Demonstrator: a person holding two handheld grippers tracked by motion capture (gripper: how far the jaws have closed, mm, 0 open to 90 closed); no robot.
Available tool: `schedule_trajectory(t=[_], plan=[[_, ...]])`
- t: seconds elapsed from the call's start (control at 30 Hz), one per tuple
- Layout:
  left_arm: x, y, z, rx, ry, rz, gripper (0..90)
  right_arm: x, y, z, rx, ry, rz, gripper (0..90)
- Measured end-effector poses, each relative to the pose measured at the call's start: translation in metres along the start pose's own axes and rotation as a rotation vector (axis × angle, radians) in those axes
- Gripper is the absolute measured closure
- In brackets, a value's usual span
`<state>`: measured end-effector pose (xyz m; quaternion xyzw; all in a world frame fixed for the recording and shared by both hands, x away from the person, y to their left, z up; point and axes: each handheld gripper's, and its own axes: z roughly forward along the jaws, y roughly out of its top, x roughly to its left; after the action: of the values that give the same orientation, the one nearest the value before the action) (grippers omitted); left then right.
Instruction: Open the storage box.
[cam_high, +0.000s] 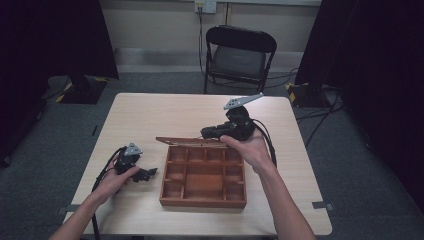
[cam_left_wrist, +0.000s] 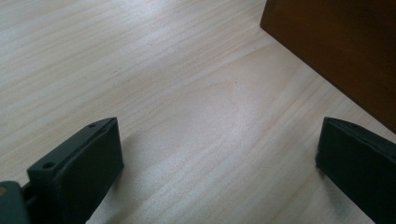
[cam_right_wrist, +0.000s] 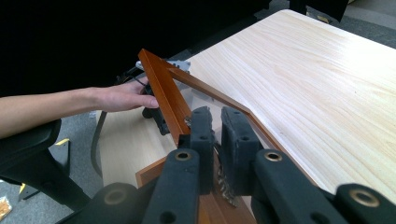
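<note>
Right gripper (cam_high: 206, 132) seemingly clamping raised lid (cam_right_wrist: 163, 93), left gripper (cam_high: 150, 173) spread beside box (cam_high: 204, 176)

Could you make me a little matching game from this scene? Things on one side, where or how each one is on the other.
Things:
1. left gripper
2. right gripper
3. box lid
4. folding chair

States:
A. raised open at the wooden box's far edge
B. open, low over the table, left of the box
C. on the floor beyond the table
D. shut on the lid

Pairs: 1-B, 2-D, 3-A, 4-C
</note>
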<state>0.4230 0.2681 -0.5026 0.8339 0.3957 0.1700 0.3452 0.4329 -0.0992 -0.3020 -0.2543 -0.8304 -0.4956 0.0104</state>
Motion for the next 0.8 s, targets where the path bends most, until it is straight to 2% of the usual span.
schedule_trajectory(t=[0.8], plan=[[0.0, 0.0, 0.0001, 0.0, -0.001, 0.0, 0.0, 0.0004, -0.0003, 0.0003, 0.008, 0.006, -0.003, 83.5]])
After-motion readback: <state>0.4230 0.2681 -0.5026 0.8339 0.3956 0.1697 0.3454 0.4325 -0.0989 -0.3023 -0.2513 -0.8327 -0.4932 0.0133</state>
